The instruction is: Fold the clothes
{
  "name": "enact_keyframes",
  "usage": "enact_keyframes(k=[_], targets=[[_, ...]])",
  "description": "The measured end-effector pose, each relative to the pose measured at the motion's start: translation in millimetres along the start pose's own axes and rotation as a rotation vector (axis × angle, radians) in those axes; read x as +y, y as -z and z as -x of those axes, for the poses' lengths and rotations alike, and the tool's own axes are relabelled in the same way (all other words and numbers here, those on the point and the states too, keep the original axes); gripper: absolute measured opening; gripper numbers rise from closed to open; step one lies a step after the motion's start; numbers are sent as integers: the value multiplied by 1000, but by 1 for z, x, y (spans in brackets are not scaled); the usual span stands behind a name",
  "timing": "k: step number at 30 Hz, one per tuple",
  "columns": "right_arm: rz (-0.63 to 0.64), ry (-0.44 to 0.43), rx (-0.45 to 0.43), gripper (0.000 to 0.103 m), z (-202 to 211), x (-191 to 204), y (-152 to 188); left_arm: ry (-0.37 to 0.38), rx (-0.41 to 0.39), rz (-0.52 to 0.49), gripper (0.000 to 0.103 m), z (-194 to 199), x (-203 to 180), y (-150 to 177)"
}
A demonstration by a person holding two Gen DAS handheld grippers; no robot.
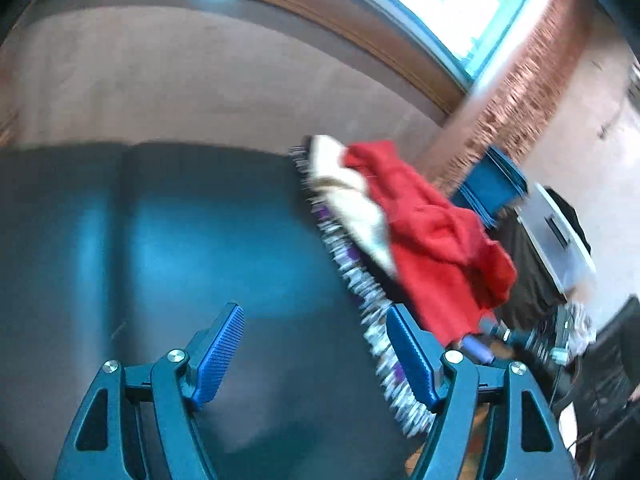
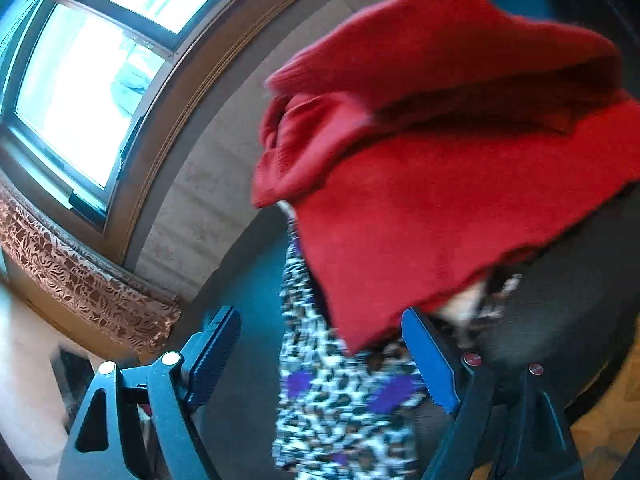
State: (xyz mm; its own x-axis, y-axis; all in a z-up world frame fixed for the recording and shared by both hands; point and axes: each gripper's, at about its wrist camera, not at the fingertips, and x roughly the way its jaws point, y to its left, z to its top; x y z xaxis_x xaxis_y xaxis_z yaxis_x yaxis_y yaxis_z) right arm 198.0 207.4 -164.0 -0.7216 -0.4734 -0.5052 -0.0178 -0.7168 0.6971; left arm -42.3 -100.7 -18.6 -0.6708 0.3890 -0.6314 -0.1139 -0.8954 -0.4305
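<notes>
A pile of clothes lies at the right edge of a dark table [image 1: 200, 240]. A red knit garment [image 1: 436, 236] tops the pile, over a cream piece [image 1: 352, 196] and a leopard-print cloth with purple patches [image 1: 380, 344]. My left gripper [image 1: 316, 352] hangs open over the bare table, left of the pile, its right finger next to the print cloth's edge. In the right wrist view the red garment [image 2: 440, 168] fills the upper right and the leopard-print cloth [image 2: 340, 392] runs down between the fingers of my open right gripper [image 2: 324, 352]. Nothing is clamped.
A window [image 2: 88, 80] with a brown frame and a patterned curtain [image 2: 80, 280] stand behind the table. Beyond the pile in the left wrist view are a blue bin [image 1: 496, 184], a white box [image 1: 560, 236] and a dark garment [image 1: 524, 280].
</notes>
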Motion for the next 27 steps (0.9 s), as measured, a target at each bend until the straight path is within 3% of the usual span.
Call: enact_keyframes(k=[4, 8, 13, 15, 21, 23, 26, 27], targets=[[151, 81, -126, 85, -1, -3, -62, 7, 35, -97, 75, -57, -52, -64], [303, 162, -253, 88, -2, -7, -125, -5, 60, -93, 75, -113, -78, -111], [489, 246, -387, 99, 6, 12, -179, 18, 110, -107, 75, -182, -99, -149], [573, 263, -409, 103, 0, 20, -199, -10, 125, -132, 75, -209, -106, -158], [652, 225, -224, 103, -91, 34, -260, -64, 203, -175, 74, -276, -108, -168], [680, 260, -166, 103, -126, 33, -276, -84, 205, -197, 71, -290, -108, -165], [666, 296, -40, 103, -179, 32, -295, -58, 188, -148, 48, -294, -99, -156], [602, 260, -9, 101, -186, 22, -303, -48, 173, -151, 27, -290, -96, -154]])
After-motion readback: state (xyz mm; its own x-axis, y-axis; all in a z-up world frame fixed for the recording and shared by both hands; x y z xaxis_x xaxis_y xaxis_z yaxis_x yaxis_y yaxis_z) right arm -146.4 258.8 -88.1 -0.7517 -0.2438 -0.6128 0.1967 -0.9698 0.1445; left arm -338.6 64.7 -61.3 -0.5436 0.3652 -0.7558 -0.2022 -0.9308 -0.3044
